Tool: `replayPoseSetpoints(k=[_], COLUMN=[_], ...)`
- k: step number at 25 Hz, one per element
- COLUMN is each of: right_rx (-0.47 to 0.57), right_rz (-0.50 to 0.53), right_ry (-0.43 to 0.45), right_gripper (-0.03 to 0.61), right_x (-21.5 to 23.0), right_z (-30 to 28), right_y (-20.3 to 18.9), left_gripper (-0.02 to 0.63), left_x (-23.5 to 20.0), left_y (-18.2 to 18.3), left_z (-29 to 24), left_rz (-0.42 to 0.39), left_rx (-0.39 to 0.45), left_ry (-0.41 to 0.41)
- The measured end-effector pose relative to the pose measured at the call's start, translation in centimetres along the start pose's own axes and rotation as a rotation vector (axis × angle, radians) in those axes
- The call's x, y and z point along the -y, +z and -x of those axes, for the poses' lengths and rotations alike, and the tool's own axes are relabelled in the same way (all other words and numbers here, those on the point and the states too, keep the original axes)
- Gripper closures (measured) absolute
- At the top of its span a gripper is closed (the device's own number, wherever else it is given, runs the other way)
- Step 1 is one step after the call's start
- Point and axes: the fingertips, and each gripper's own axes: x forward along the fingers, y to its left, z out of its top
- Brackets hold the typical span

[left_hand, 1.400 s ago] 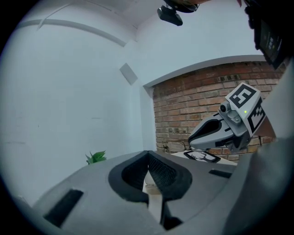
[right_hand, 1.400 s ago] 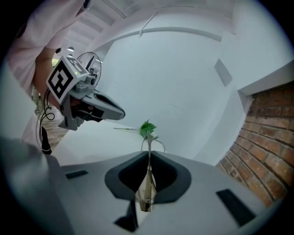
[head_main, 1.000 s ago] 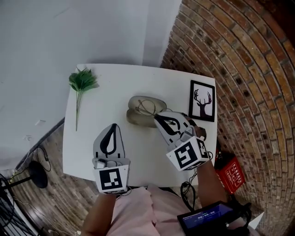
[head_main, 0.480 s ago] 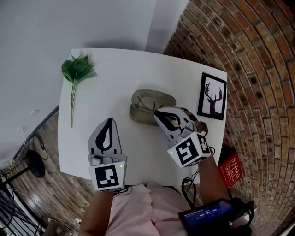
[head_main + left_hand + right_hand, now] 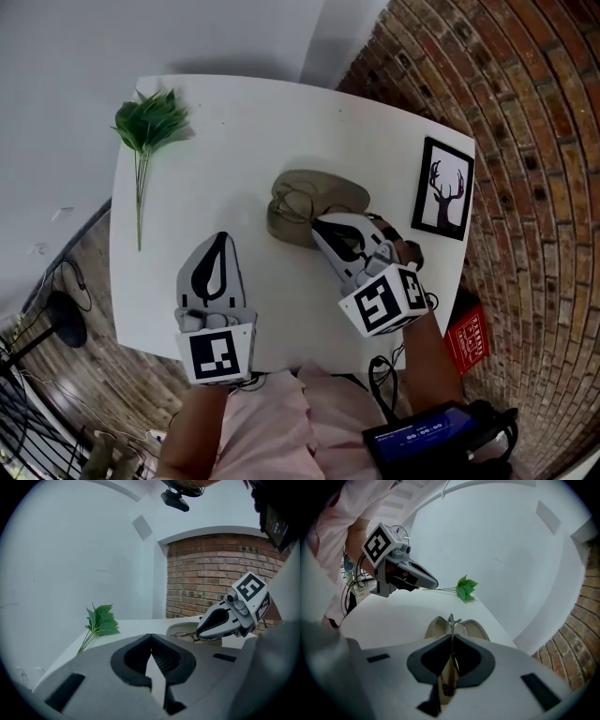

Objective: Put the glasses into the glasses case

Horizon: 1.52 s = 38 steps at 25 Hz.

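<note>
An olive glasses case (image 5: pixel 330 187) lies open in the middle of the white table (image 5: pixel 216 169). My right gripper (image 5: pixel 323 226) is shut on thin wire-framed glasses (image 5: pixel 298 207) and holds them just over the open case. In the right gripper view the glasses (image 5: pixel 451 620) stick out past the shut jaws (image 5: pixel 451 638), with the two halves of the case (image 5: pixel 476 630) beneath. My left gripper (image 5: pixel 220 240) hovers over bare table to the left of the case, shut and empty. The left gripper view shows its jaws (image 5: pixel 151 639) closed, and beyond them the right gripper (image 5: pixel 220 622) above the case (image 5: pixel 180 628).
A green leafy sprig (image 5: pixel 145 126) lies at the table's far left corner. A framed deer picture (image 5: pixel 442 187) stands at the right edge, by the brick wall (image 5: pixel 525 141). A red box (image 5: pixel 469 338) sits on the floor to the right.
Both grippers have sunk toward the table. The right one still holds the glasses over the open case, and the left one stays shut and empty.
</note>
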Motion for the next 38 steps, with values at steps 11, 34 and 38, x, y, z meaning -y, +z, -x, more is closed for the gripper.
replayPoseSetpoints(k=[11, 34, 38], right_rx=[-0.012, 0.015, 0.015], right_rz=[0.004, 0.002, 0.006], right_ry=[0.056, 0.148, 0.162], right_gripper=[0.555, 0.555, 0.555], right_x=[-1.7, -4.0, -4.4], right_z=[-0.7, -0.6, -0.9], right_y=[-0.7, -1.1, -1.5], left_gripper=[0.605, 0.606, 0.606], left_x=[-0.8, -0.1, -0.2], left_y=[-0.5, -0.7, -0.8], left_z=[0.0, 0.3, 0.4], left_rz=[-0.002, -0.021, -0.022], left_rx=[-0.007, -0.012, -0.012], left_ry=[0.005, -0.004, 0.001])
